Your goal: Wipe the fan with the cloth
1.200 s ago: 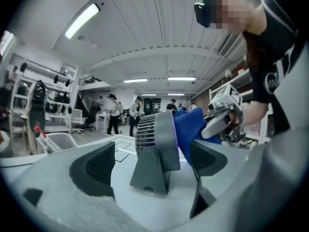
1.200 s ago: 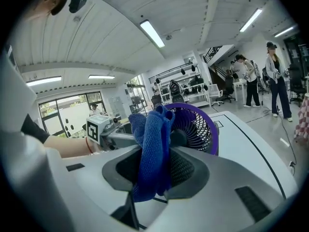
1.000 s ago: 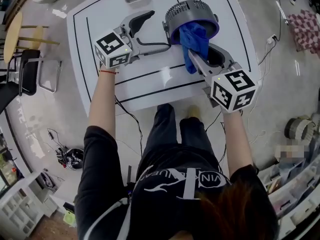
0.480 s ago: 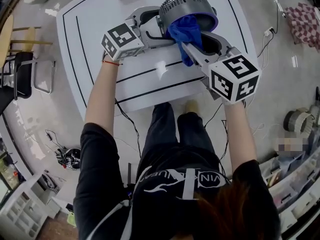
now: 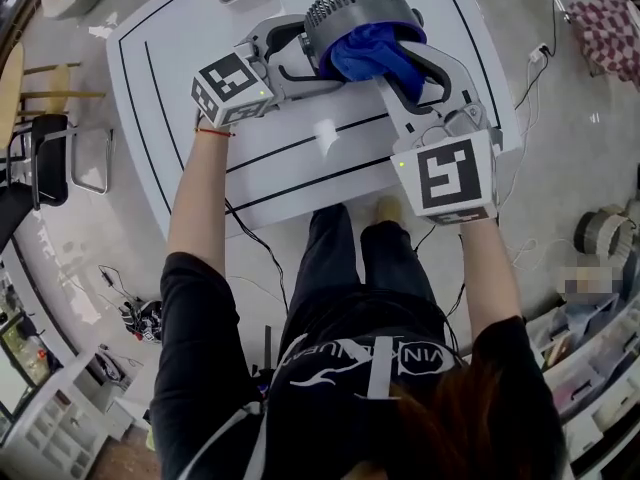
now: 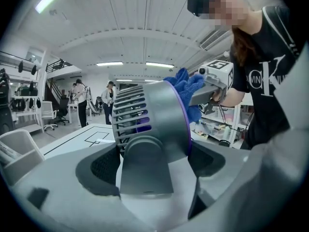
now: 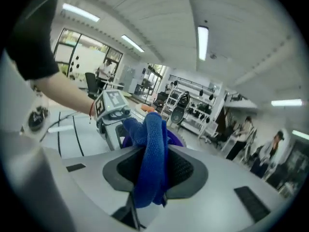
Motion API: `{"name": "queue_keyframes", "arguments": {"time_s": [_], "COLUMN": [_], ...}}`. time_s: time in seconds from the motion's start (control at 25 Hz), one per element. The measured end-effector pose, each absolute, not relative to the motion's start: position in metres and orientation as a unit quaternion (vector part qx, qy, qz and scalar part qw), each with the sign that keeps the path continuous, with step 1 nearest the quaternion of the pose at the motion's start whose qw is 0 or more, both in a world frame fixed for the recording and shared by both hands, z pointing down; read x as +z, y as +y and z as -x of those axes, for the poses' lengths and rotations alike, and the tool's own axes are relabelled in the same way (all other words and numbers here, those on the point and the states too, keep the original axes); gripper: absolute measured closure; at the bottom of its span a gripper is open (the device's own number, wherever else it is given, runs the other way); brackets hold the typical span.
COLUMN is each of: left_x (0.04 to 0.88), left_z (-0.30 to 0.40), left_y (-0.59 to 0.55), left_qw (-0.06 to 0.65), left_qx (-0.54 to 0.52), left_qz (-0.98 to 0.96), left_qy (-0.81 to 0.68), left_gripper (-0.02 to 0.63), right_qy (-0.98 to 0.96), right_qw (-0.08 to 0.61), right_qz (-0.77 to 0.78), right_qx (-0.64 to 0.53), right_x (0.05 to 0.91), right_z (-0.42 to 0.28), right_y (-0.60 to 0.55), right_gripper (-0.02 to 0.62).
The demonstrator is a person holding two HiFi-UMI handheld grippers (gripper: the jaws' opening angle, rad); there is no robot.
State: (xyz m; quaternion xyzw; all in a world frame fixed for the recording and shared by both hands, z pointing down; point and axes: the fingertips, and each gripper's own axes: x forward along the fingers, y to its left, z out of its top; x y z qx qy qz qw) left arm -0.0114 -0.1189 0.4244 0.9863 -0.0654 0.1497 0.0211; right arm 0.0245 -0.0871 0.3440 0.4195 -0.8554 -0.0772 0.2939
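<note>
Our left gripper (image 5: 305, 58), whose jaws have just been closing, clamps the grey fan (image 5: 350, 8) by its stand on the table (image 5: 300, 158). Our right gripper (image 5: 405, 68) pinches the blue cloth (image 5: 365, 50) against the fan's purple-rimmed front. Our shirt (image 6: 263, 76) reads "VIN K" in part.

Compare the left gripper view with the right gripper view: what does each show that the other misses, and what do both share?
Only the left gripper view: the left gripper, whose jaws have just been closing, clamped on the fan, with its grey stand and rear grille close up. Only the right gripper view: the right gripper pinching the cloth between its pads, and the left gripper's marker cube at the end of a forearm wearing a red wristband. Both: the blue cloth at the fan's purple rim.
</note>
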Motion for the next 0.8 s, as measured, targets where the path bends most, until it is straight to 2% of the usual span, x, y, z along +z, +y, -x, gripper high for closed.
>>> {"name": "queue_keyframes", "arguments": {"time_s": [0.08,0.32,0.8], "left_x": [0.424,0.425,0.426], "left_z": [0.011,0.010,0.010], "left_y": [-0.120,-0.121,-0.118], "left_qw": [0.023,0.025,0.018], "left_qx": [0.147,0.142,0.150], "left_qz": [-0.987,-0.987,-0.987], "left_qy": [-0.065,-0.064,-0.061], "left_gripper": [0.160,0.160,0.161], "right_qy": [-0.836,-0.788,-0.769], "right_qw": [0.309,0.302,0.282], "right_qz": [-0.435,-0.509,-0.563], "right_qx": [-0.126,-0.172,-0.104], "right_x": [0.339,0.337,0.364], "right_z": [-0.029,-0.051,-0.076], "right_y": [-0.090,-0.100,-0.096], "right_gripper": [0.476,0.476,0.474]}}
